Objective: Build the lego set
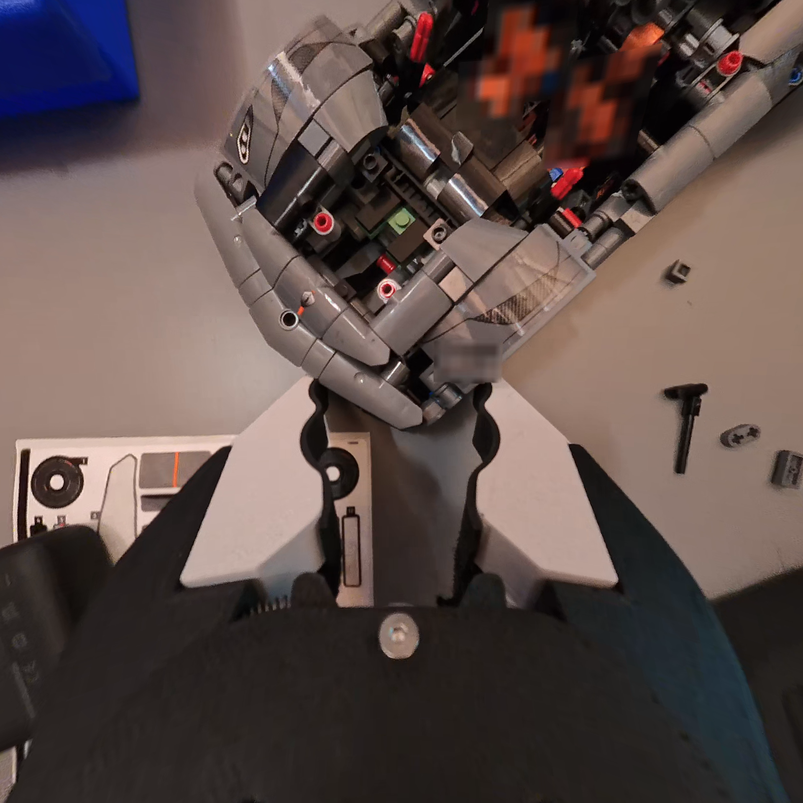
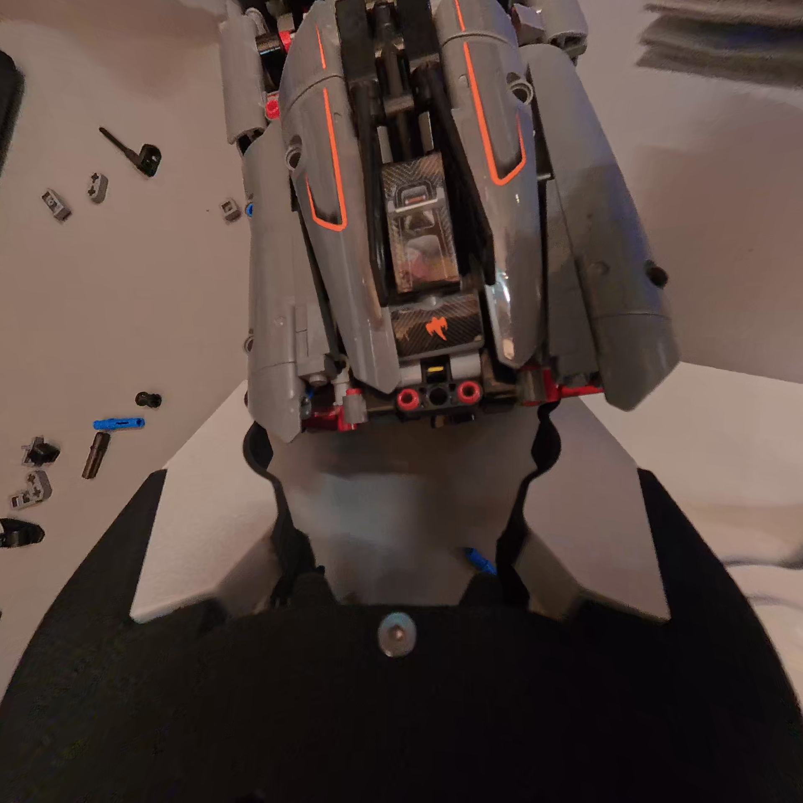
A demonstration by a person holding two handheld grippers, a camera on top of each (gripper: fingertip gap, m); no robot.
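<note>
A grey lego car (image 1: 330, 269) with orange lines lies slantwise on the light table. In the left wrist view its open front end, with red pins and a green stud, points at me. My left gripper (image 1: 399, 393) is partly closed, with the car's front corner filling the gap between its fingertips (image 1: 316, 393). In the right wrist view the car's rear (image 2: 434, 330) faces me. My right gripper (image 2: 399, 430) is wide open, its tips at the rear end, and the car covers part of the left fingertip (image 2: 254, 443).
A sheet with printed parts (image 1: 108, 478) lies at the left, a blue object (image 1: 65, 52) at the far left. Loose pieces lie beside the car: a black axle (image 1: 686, 426), grey connectors (image 2: 56, 204), a blue pin (image 2: 118, 423), a black pin (image 2: 96, 454). Stacked paper (image 2: 721, 39) lies far right.
</note>
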